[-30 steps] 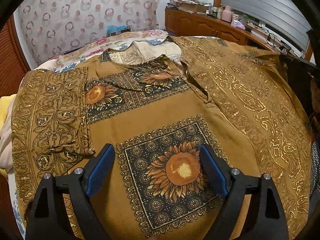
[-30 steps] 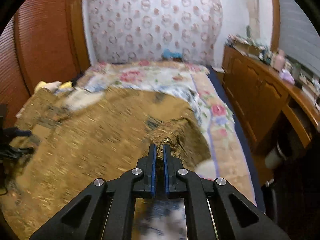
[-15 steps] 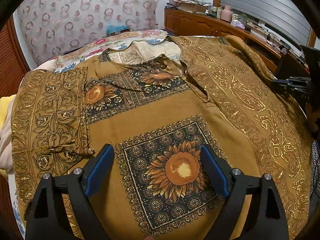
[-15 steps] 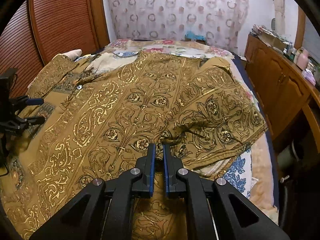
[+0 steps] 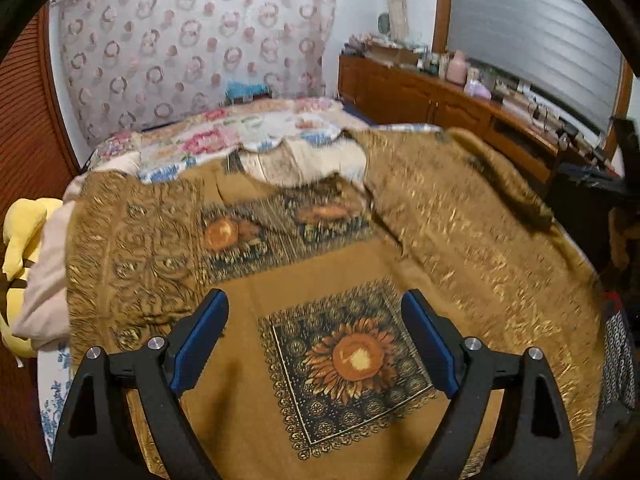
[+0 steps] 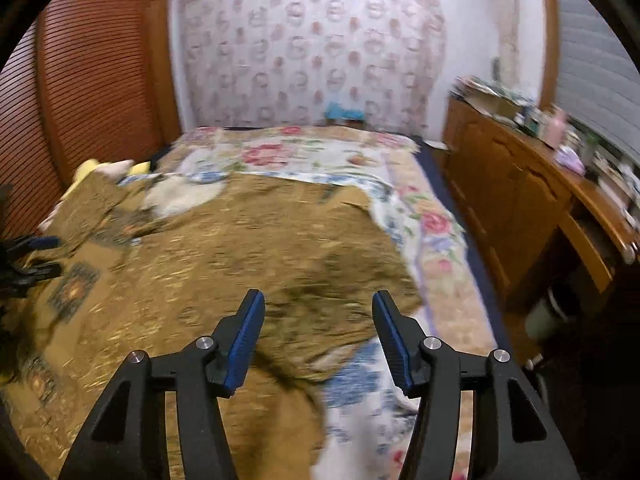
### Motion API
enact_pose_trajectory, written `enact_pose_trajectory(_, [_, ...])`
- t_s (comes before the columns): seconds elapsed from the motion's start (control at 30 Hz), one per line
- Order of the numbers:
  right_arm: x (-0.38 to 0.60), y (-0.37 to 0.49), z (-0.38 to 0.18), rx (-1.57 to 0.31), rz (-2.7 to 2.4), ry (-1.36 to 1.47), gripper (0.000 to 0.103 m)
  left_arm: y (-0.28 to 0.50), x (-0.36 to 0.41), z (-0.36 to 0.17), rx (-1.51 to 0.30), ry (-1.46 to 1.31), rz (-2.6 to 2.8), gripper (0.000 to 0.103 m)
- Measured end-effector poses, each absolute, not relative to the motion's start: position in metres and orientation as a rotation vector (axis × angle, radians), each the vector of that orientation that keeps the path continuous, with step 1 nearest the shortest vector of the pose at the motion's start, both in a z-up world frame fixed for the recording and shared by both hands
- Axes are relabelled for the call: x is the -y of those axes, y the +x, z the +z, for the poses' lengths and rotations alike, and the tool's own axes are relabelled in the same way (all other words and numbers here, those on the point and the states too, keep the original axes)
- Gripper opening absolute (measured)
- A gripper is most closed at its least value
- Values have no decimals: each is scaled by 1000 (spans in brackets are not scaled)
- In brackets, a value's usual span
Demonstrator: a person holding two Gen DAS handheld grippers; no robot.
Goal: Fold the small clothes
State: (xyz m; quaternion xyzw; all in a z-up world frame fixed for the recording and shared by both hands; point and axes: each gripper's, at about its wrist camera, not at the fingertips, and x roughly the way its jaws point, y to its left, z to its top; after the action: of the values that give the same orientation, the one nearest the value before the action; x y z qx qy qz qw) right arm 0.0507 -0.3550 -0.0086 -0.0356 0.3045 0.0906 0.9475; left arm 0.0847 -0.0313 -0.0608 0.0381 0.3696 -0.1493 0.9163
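A brown garment [image 5: 320, 256] with gold scrollwork and sunflower squares lies spread over the bed. My left gripper [image 5: 315, 300] hangs open above its front, one sunflower square showing between the fingers, which do not touch the cloth. In the right wrist view the same garment [image 6: 240, 248] covers the bed's left and middle. My right gripper [image 6: 319, 298] hovers over its right edge with the jaws opening. The cloth lies below them and nothing is pinched. The left gripper [image 6: 32, 256] shows at that view's left edge.
A floral bedspread [image 6: 304, 156] lies under the garment, bare at the far end and right side. A cluttered wooden sideboard [image 6: 520, 184] runs along the right. A yellow soft toy [image 5: 20, 232] sits at the bed's left edge beside a louvred wooden door [image 6: 80, 80].
The right gripper, shut on a fold at the garment's right edge before, now has its jaws apart and the cloth lies on the bed. The left gripper has risen a little.
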Motion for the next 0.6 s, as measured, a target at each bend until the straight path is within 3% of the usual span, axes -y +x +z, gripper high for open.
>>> enact_pose_trajectory(0.33, [377,108,-52,-795,136,43,58,79,34,-39,-700,61,-312,89])
enact_pose_trajectory(0.57, [386,126,-47,-838,167,131,58,77,33,-41,-702,56,-313,89])
enact_pose_trajectory(0.6, [391,128,-41,-837,173,131,54,77,33,-41,-703,57,-313,89])
